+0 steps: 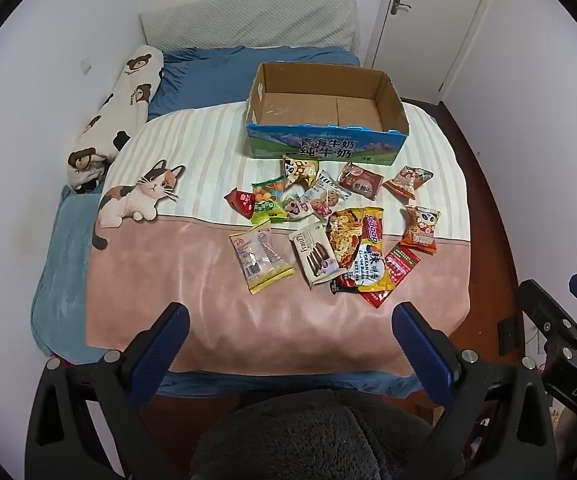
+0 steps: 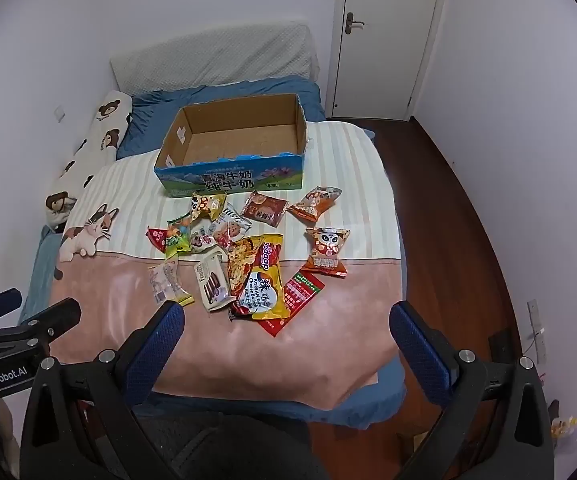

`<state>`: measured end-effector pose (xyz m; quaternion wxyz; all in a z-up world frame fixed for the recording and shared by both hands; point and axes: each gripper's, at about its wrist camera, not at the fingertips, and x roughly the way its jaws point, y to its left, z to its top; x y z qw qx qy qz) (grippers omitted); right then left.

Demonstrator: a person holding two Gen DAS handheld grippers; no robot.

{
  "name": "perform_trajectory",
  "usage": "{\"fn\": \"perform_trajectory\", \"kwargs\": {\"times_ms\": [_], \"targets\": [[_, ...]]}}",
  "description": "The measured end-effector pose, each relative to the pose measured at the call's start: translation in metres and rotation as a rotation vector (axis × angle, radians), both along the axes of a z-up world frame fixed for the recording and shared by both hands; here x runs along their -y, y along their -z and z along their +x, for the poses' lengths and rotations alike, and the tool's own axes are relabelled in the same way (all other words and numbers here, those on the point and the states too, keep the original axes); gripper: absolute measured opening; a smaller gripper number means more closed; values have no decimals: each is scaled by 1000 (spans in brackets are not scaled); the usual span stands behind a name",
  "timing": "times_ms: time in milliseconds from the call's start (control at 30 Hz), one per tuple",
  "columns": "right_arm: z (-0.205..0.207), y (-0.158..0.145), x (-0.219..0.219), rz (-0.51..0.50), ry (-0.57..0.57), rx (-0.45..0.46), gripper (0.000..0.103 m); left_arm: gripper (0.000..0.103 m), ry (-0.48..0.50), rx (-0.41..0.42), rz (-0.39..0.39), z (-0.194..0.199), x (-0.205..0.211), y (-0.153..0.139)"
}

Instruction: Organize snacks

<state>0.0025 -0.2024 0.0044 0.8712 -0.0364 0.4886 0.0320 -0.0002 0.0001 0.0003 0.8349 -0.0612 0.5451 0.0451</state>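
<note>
Nearest to the two claws lay the front edge of the snack heap: a clear-and-yellow packet (image 1: 259,259), a white Franzzi biscuit pack (image 1: 315,255), a yellow noodle bag (image 1: 370,258) and, tucked under that bag's edge, a red sachet (image 1: 395,274). All looked light and crinkly, the foil likely slick, the biscuits and noodles inside probably brittle, so I judged a pinch on a sealed end seam safer than a squeeze across the belly. Smaller puffed pouches lay behind, an orange panda one (image 1: 421,228) off to the side, and beyond them the cardboard milk box (image 1: 392,98) stood with nothing in it. Everything rested on a pink-and-striped blanket (image 1: 216,312) spread over the bed.

Neither claw had anything. Both the left gripper (image 1: 290,326) and the right gripper (image 2: 286,326) hung wide open and tilted down above the near end of the bed, short of the packets and touching none.
</note>
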Motion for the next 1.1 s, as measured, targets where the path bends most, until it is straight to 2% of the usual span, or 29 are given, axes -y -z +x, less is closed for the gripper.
{"fn": "perform_trajectory", "kwargs": {"times_ms": [767, 1100], "targets": [[12, 8, -4, 4, 3, -26, 103, 103, 4, -14, -2, 8, 5, 1], [20, 8, -8, 7, 13, -33, 103, 103, 4, -14, -14, 22, 2, 15]]}}
